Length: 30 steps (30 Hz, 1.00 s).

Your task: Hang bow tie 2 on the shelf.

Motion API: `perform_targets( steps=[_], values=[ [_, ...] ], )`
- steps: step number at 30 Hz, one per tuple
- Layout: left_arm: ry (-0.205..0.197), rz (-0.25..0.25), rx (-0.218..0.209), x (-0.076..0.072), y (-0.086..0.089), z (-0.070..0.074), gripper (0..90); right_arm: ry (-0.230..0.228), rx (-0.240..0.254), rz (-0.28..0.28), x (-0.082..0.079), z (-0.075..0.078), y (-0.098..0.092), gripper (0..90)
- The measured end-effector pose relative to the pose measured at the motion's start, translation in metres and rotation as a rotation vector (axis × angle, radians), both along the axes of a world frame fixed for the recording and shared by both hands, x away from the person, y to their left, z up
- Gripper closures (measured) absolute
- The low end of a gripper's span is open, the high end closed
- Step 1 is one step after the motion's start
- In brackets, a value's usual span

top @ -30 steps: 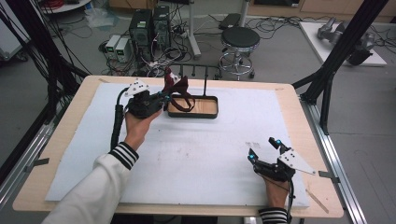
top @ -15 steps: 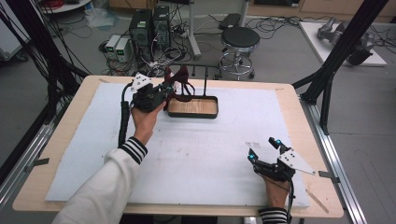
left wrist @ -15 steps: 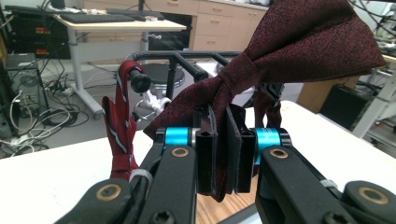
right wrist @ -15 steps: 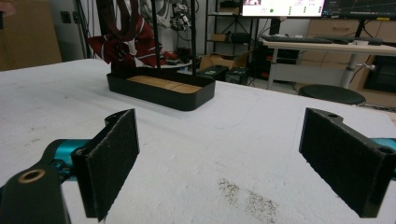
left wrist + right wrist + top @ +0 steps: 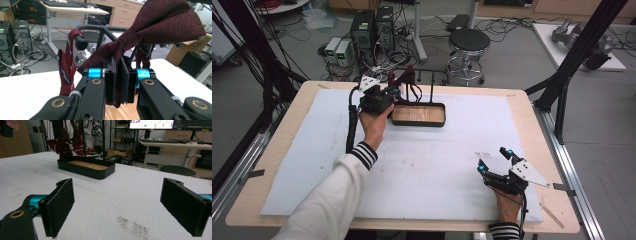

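Left gripper (image 5: 120, 82) clamped on dark red bow tie (image 5: 160, 27), hanging it on rack (image 5: 101, 31); next lift over bar, release; right gripper (image 5: 125, 207) jaws apart, resting.

Bow tie (image 5: 160, 27) dark red woven cloth, faint sheen; tray (image 5: 418, 114) matt black, wood floor; table cover (image 5: 437, 165) rough white

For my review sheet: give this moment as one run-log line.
left gripper: shut on dark red bow tie, at rack | right gripper: open, over table | striped tie: hung on rack
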State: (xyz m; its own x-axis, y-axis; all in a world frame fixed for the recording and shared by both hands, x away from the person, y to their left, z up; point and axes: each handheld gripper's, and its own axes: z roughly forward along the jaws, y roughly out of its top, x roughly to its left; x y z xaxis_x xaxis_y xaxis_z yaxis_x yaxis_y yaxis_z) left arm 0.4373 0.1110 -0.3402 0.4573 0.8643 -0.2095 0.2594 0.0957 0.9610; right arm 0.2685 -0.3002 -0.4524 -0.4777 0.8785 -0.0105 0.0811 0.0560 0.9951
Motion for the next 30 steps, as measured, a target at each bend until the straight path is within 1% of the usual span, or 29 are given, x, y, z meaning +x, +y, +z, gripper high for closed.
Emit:
perform_targets(
  steps=[2, 5, 6, 8, 10, 13, 17, 20, 21, 23, 25, 29, 30],
  values=[
    [-0.004, 0.009, -0.008, 0.001, -0.001, 0.001, 83.2, 0.000, 0.001, 0.001, 0.000, 0.000, 0.000, 11.3],
    [0.011, 0.021, -0.007, 0.004, -0.003, -0.001, 83.2, 0.004, 0.004, 0.001, 0.000, 0.000, 0.000, 11.3],
    [0.018, 0.025, -0.005, 0.004, -0.003, -0.002, 83.2, -0.003, 0.000, -0.001, 0.000, 0.000, -0.001, 11.4],
    [0.018, 0.030, -0.008, 0.005, -0.004, -0.003, 83.2, 0.004, 0.004, 0.001, 0.000, 0.000, 0.000, 11.3],
    [0.016, 0.040, -0.010, 0.005, -0.004, -0.004, 83.2, -0.003, 0.000, -0.001, 0.000, 0.000, -0.001, 11.3],
    [0.020, 0.049, -0.008, 0.007, -0.005, -0.005, 83.2, -0.002, 0.000, -0.001, 0.000, 0.000, -0.001, 11.3],
    [0.018, 0.063, -0.017, 0.009, -0.004, -0.007, 83.3, -0.002, 0.000, -0.001, 0.000, 0.000, -0.001, 11.3],
    [0.022, 0.067, -0.027, 0.011, -0.004, -0.008, 83.2, -0.002, 0.000, -0.001, 0.000, 0.000, -0.001, 11.4],
    [0.024, 0.067, -0.027, 0.011, -0.004, -0.009, 83.2, 0.004, 0.004, 0.000, 0.000, 0.000, 0.000, 11.3],
    [0.023, 0.067, -0.024, 0.012, -0.005, -0.010, 83.2, -0.003, 0.000, -0.001, 0.000, 0.000, -0.001, 11.3],
    [0.023, 0.065, -0.024, 0.013, -0.005, -0.011, 83.2, 0.005, 0.004, 0.000, 0.000, 0.000, 0.000, 11.3],
    [0.013, 0.069, -0.032, 0.014, -0.005, -0.012, 83.2, 0.004, 0.002, 0.000, 0.000, 0.000, 0.000, 11.4],
    [0.018, 0.070, -0.032, 0.014, -0.005, -0.012, 83.2, 0.005, 0.003, 0.001, 0.000, 0.000, 0.000, 11.3]
  ],
)
